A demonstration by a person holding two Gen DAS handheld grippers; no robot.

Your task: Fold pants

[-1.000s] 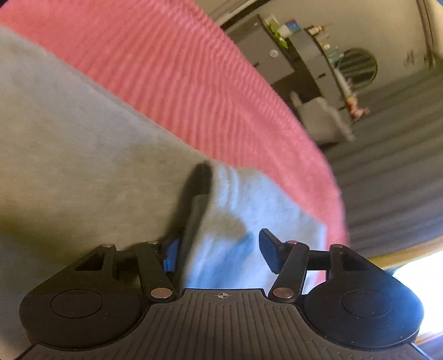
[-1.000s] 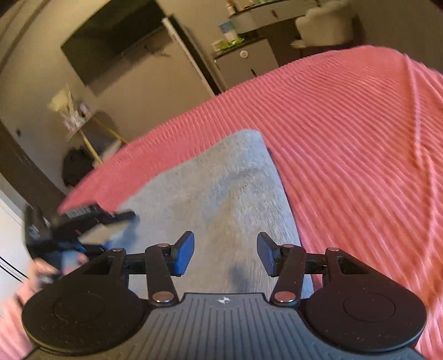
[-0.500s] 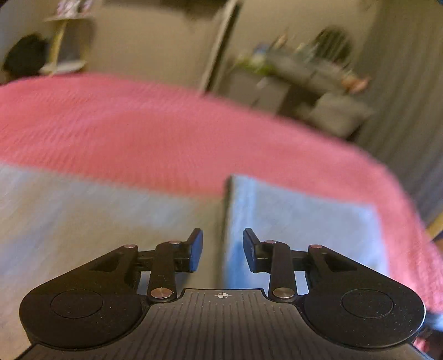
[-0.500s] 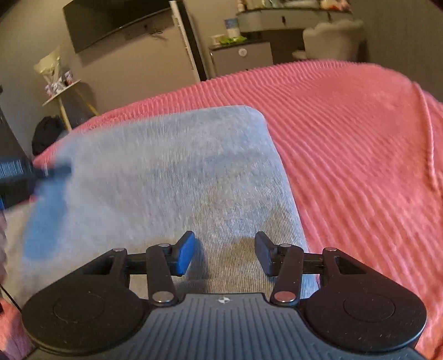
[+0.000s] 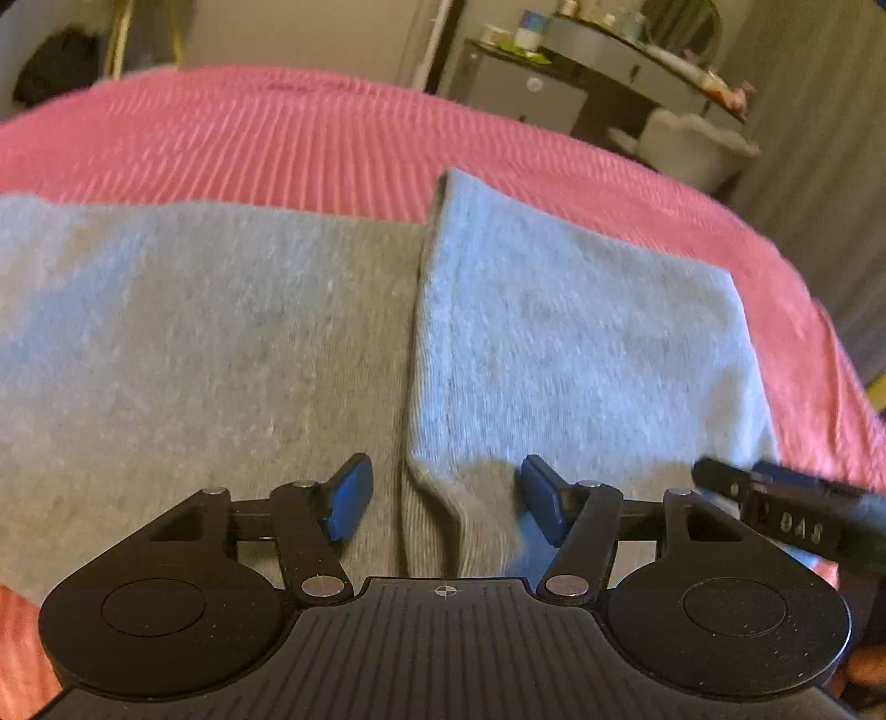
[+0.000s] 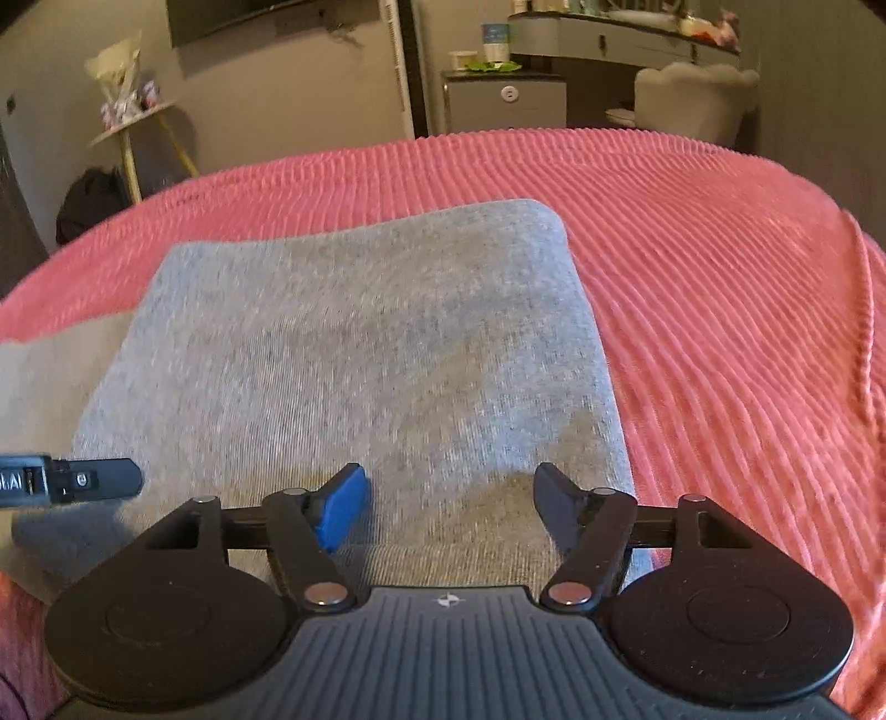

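Observation:
Grey pants point(image 5: 194, 343) lie on a pink ribbed bedspread point(image 5: 277, 138). A folded-over part point(image 5: 581, 343) lies on top at the right, its edge running down the middle of the left wrist view. My left gripper point(image 5: 443, 498) is open and empty, just above that edge at the near side. In the right wrist view the folded part point(image 6: 360, 354) fills the middle. My right gripper point(image 6: 448, 509) is open and empty over its near edge. The right gripper's tip shows in the left wrist view point(image 5: 775, 498); the left gripper's tip shows in the right wrist view point(image 6: 83, 479).
The pink bedspread point(image 6: 720, 277) stretches away to the right and far side. Beyond the bed stand a dresser with bottles point(image 6: 609, 39), a white chair point(image 6: 692, 94), a small cabinet point(image 6: 498, 99) and a side table point(image 6: 133, 122).
My left gripper has let go of the cloth flap and pulled back and levelled out; its jaws narrowed, then opened wide. My right gripper drew back; the folded part now lies flat.

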